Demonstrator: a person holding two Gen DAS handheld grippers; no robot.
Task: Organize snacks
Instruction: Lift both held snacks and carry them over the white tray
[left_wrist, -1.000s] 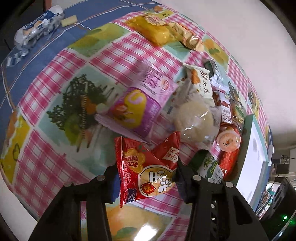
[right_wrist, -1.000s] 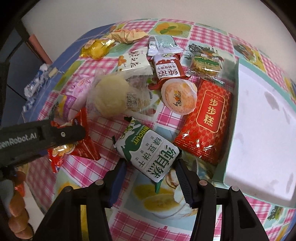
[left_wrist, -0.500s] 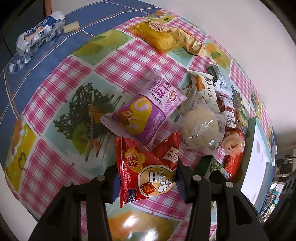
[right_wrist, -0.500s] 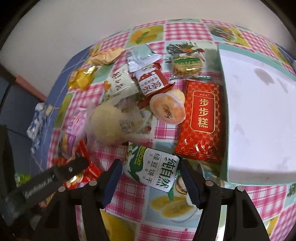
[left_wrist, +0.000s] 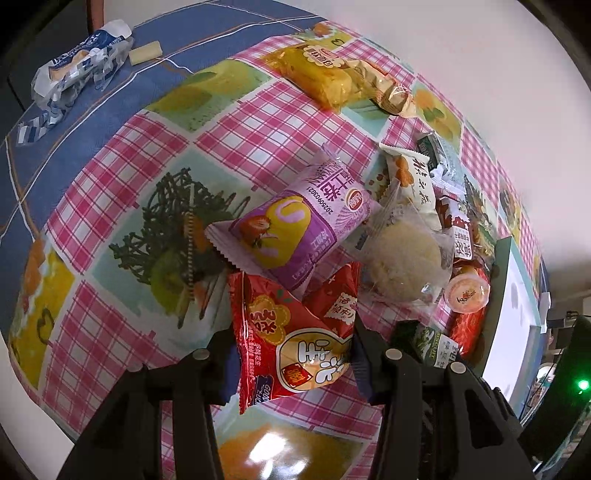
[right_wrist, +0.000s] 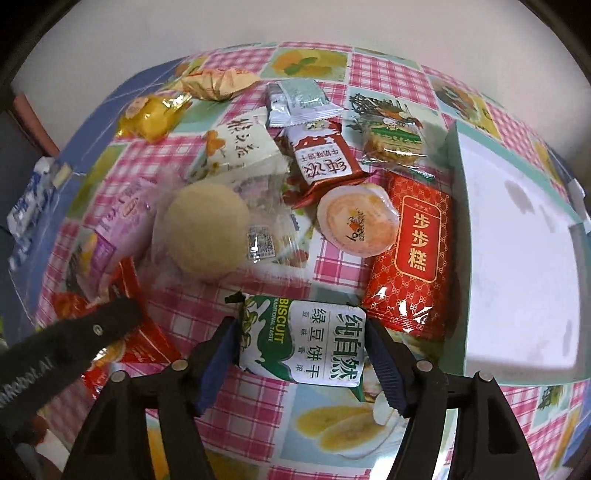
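The left gripper is clamped on a red peanut packet, whose lower edge runs down behind the fingers, so how far it extends is hard to say. In the right wrist view only one black finger of that gripper shows, at nine o'clock, with the red packet mostly hidden under it.

The right gripper has its jaws opening around a green-and-white biscuit packet; the pads look just clear of its ends, though glare blurs the edges. From the left camera that packet is a mere sliver at four o'clock.

The white tray at three o'clock is cut off by the frame in both views. The right view shows the red cake pack and orange jelly cup whole; the left view squeezes them at the rim. The purple roll packet lies clear on the checked surface only from the left.
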